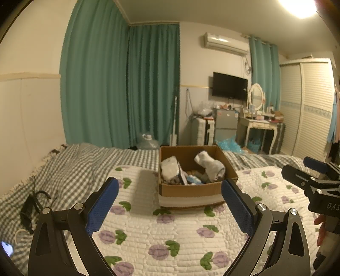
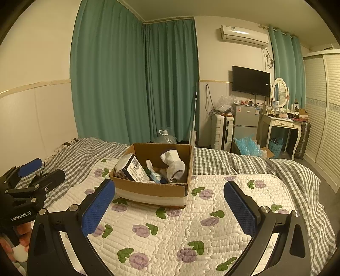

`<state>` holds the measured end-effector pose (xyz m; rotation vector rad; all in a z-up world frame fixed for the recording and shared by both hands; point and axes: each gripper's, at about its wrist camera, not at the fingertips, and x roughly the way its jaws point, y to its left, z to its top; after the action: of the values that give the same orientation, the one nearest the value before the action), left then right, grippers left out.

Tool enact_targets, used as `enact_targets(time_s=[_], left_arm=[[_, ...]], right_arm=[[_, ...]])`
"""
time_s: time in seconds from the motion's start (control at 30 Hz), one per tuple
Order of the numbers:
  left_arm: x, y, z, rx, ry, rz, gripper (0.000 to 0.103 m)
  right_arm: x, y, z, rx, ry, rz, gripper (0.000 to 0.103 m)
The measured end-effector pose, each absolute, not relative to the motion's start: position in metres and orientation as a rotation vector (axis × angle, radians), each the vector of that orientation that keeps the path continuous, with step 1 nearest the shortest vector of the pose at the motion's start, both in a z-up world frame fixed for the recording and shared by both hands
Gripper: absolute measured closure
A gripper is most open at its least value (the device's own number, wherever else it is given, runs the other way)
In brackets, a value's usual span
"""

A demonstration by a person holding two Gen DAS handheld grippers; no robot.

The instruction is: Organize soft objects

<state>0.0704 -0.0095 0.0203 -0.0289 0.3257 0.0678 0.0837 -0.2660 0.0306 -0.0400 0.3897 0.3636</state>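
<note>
Sitting on the floral quilt point(image 1: 170, 229): cardboard box point(image 1: 191, 190), with white sock point(image 1: 209, 164) and jumbled soft items partly hiding behind its walls, hard to identify. Hovering nearby, spreading wide, gripping nothing: left gripper point(image 1: 170, 209), right gripper point(image 2: 170, 209).

I see a dim, warm, greenish room lit by a ceiling lamp point(image 1: 300, 7) that blows out to white glare in my left wrist view. Fisheye bending curves the walls, corners go black, and the cardboard box point(image 1: 191, 191) throws a soft shadow leftward on the quilt point(image 1: 170, 233).
</note>
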Motion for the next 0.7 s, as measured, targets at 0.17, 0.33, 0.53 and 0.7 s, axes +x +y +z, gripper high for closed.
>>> enact_targets(time_s=[0.17,0.33,0.53,0.7], left_arm=[[0.0696,-0.0096,0.0205,-0.032,0.326,0.07,0.004],[0.0702,-0.0093,0.0205,-0.029,0.327,0.069,0.004],[0.0697,-0.0083,0.0202,-0.031,0.327,0.068,0.004],[0.0697,-0.0089,0.0205,-0.03,0.328,0.067,0.004]], right_arm=[[0.0826,-0.2644,0.03,-0.045,0.386,0.366,0.0],[0.0846,-0.2628,0.028,-0.046,0.395,0.362,0.0],[0.0843,-0.2642,0.0278,-0.044,0.394,0.358,0.0],[0.0843,-0.2637,0.0276,-0.045,0.398,0.357,0.0]])
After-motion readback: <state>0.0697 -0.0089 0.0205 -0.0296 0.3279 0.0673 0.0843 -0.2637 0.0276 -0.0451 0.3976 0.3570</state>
